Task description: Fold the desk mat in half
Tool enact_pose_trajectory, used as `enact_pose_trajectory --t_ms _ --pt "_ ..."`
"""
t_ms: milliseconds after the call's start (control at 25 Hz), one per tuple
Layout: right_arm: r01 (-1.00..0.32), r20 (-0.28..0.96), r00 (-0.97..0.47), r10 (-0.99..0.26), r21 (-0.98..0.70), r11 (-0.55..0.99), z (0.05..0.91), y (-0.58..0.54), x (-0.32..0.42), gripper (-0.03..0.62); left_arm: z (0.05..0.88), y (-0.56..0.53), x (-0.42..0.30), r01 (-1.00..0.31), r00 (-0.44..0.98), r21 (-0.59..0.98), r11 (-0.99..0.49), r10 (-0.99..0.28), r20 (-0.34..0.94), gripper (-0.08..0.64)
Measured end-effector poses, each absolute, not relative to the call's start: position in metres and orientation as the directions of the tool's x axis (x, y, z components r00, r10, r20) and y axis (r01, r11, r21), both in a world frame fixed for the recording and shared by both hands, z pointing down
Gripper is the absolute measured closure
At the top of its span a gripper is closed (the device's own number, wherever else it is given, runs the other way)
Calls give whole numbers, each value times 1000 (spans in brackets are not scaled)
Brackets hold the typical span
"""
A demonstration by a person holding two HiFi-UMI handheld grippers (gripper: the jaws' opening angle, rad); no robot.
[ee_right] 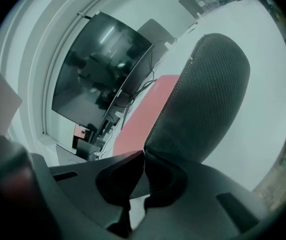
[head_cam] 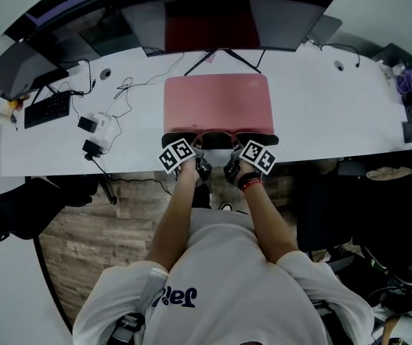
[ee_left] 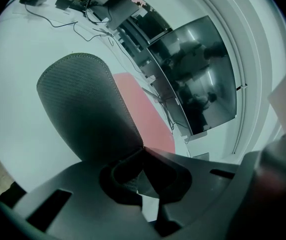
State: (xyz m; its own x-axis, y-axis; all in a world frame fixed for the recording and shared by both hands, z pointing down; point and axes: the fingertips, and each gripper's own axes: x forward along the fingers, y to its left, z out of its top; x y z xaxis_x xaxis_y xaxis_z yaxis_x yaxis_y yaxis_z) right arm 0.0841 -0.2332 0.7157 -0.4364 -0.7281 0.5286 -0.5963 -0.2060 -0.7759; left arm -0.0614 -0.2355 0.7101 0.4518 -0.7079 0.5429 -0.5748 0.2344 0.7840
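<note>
Head view shows the pink desk mat (head_cam: 218, 103) lying on the white desk (head_cam: 321, 113) before the monitor (head_cam: 277, 20), its near edge lifted, dark underside showing. The left gripper (ee_left: 142, 150) and right gripper (ee_right: 143, 155) each pinch a near corner.

A white short-sleeved T-shirt (head_cam: 223, 257) is worn, dark blue lettering (head_cam: 174, 296) is printed across its chest, and a red-and-black wristband (head_cam: 249, 183) is seen on the right wrist. The left gripper (ee_left: 142, 151) and the right gripper (ee_right: 143, 154) are shown as smooth matte-black moulded bodies, each cut with a rounded hollow and rectangular slots. Each is topped by a white cube printed with black square markers, the left marker cube (head_cam: 177, 154) and the right marker cube (head_cam: 257, 156).
</note>
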Motion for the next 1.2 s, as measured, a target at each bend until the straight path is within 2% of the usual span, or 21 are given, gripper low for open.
enact_pose_trajectory --t_ms 1200 --pt "-621 560 -408 -721 -749 -230 716 -295 79 568 712 -298 -66 -581 476 776 246 -671 569 537"
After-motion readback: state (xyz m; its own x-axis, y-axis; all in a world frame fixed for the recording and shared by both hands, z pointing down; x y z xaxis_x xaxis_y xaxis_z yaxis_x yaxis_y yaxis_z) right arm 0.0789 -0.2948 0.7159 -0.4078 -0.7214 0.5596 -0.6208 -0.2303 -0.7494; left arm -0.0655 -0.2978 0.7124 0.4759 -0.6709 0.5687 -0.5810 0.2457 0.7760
